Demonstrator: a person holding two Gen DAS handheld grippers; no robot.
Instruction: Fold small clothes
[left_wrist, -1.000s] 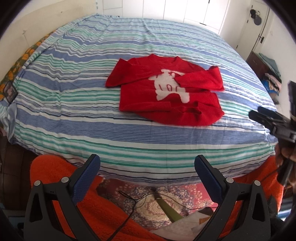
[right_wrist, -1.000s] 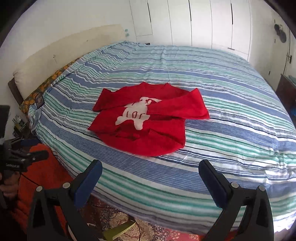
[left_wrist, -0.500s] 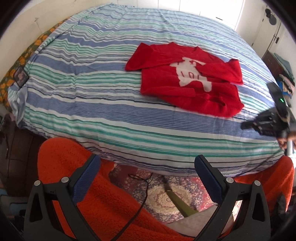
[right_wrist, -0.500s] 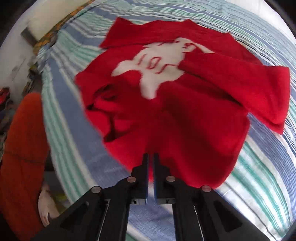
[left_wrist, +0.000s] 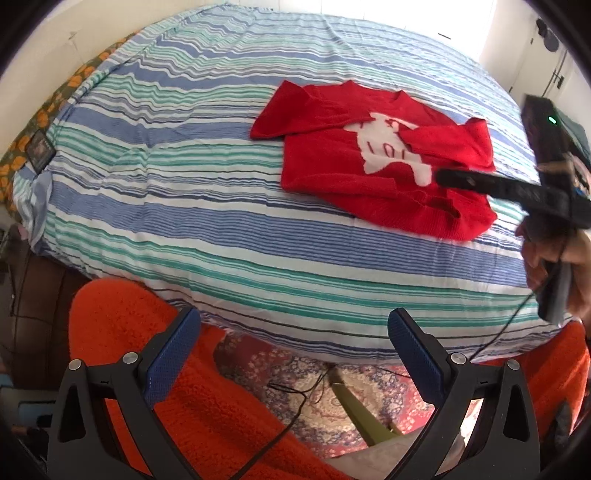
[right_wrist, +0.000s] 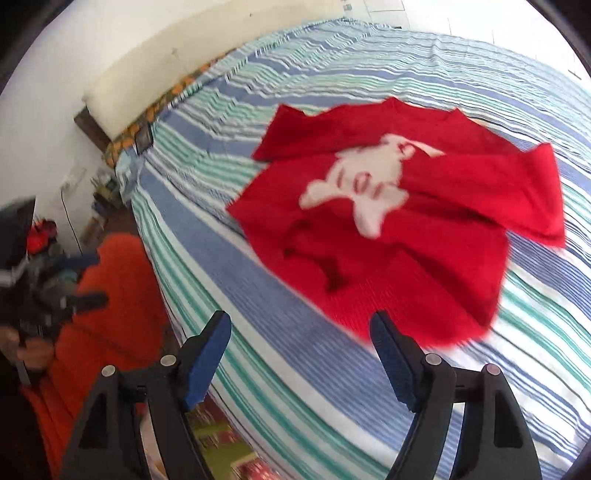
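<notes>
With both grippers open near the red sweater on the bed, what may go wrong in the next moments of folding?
1. The red sweater has bunched wrinkles near its lower hem; the right gripper, open just before that hem, may pinch only one layer or catch the striped bedsheet as well.
2. One sleeve already lies across the chest; pulling the hem may drag it out of place.
3. The left gripper hangs off the bed's edge, far from the sweater, so it cannot steady the cloth.

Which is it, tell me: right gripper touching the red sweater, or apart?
Apart. The right wrist view shows the right gripper open, striped bedspread visible between its fingers, the red sweater lying ahead.
</notes>
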